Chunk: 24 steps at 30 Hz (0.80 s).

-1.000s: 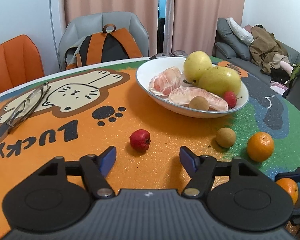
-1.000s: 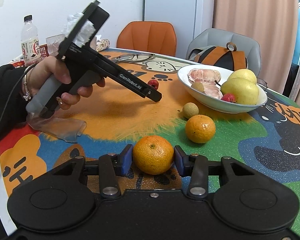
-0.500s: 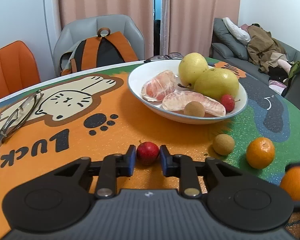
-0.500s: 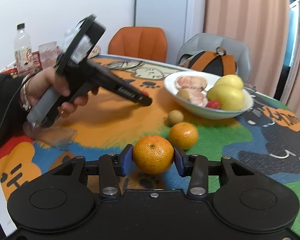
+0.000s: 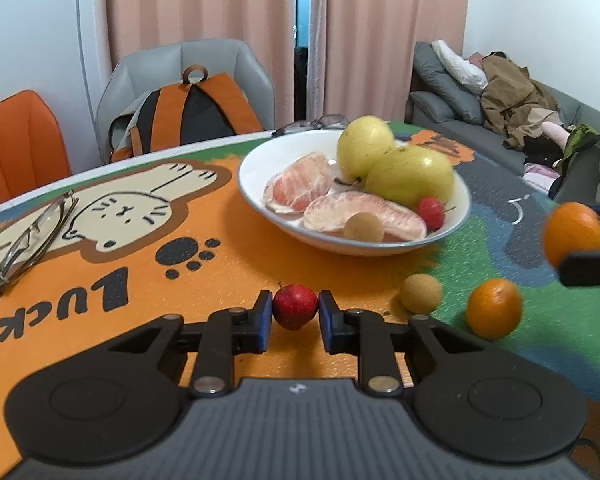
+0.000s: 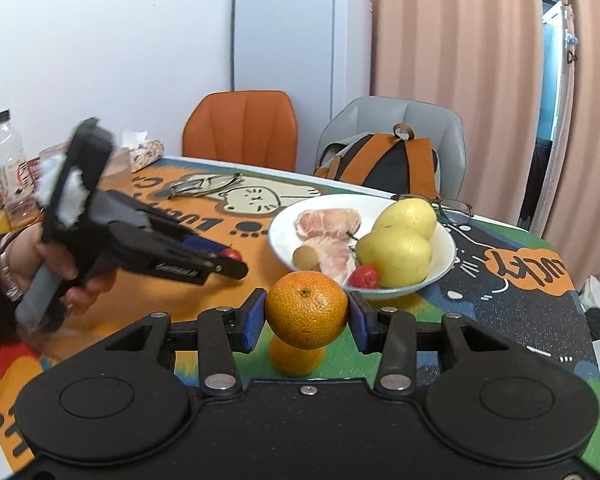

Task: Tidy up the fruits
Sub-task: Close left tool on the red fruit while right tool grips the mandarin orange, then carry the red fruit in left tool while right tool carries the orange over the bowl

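left wrist view: the left gripper (image 5: 295, 316) has its blue pads pressed on either side of a small red fruit (image 5: 295, 306), low over the orange part of the printed table cover (image 5: 100, 272). beyond it stands a white bowl (image 5: 456, 208) holding two yellow-green pears (image 5: 410, 176), two peeled citrus segments (image 5: 364, 212), a small tan round fruit (image 5: 363, 227) and a second red fruit (image 5: 431, 210). on the cover to the right of the gripper lie a loose tan fruit (image 5: 421, 293) and, just beside it, a loose mandarin (image 5: 494, 307). at the right edge a held mandarin (image 5: 574, 230) shows, somewhat blurred, raised clear of the cover. a pair of glasses (image 5: 36, 236) lies at far left, well apart from the fruit.

right wrist view: the right gripper (image 6: 307, 316) is clamped on a mandarin (image 6: 306, 310) — narrow jaws, both pads touching its sides, the fruit clear of the table. directly below it the loose mandarin (image 6: 296, 354) is partly hidden. the bowl (image 6: 276, 236) sits just beyond, with its pears (image 6: 396, 250) toward the right and the segments toward the left. at left a hand (image 6: 60, 268) grips the other tool (image 6: 160, 256), blurred; the red fruit (image 6: 231, 255) shows at its tip. a backpack (image 6: 380, 164) rests on the grey chair behind the table.
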Each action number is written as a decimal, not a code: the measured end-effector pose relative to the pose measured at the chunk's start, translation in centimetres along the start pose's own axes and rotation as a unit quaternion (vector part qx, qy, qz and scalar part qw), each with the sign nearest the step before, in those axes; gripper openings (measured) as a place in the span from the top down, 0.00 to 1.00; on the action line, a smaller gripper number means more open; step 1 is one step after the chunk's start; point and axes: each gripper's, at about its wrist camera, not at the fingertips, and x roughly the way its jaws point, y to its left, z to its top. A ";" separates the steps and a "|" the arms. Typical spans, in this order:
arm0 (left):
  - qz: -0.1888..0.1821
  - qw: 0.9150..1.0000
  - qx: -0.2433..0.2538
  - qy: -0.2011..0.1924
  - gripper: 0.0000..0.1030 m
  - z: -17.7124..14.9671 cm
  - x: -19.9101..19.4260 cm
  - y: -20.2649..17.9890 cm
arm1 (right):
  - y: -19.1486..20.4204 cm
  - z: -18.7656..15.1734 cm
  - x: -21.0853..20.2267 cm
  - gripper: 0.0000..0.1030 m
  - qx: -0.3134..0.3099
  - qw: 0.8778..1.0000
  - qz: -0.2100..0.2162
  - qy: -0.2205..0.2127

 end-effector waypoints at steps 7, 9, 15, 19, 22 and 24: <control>-0.012 1.000 0.008 -0.017 0.77 -0.1 -1.6 -0.8 | -1.2 0.9 1.6 0.60 0.017 1.000 -0.011 -0.007; -0.014 1.000 0.010 -0.017 0.77 -0.3 -1.7 -0.9 | -1.7 1.2 2.3 0.60 0.022 1.000 -0.018 -0.007; -0.014 1.000 0.011 -0.019 0.77 -0.4 -2.0 -1.0 | -2.6 2.0 4.6 0.60 0.034 0.999 -0.024 -0.006; -0.014 1.000 0.008 -0.021 0.77 -0.4 -2.1 -0.9 | -2.7 2.4 6.4 0.60 0.031 0.999 -0.027 0.000; -0.016 0.999 0.007 -0.027 0.77 -0.3 -2.4 -0.8 | -2.3 2.5 7.7 0.60 0.023 0.999 -0.024 0.010; -0.016 0.999 0.008 -0.031 0.77 -0.1 -2.6 -0.8 | -2.1 2.4 8.2 0.60 0.018 0.999 -0.025 0.013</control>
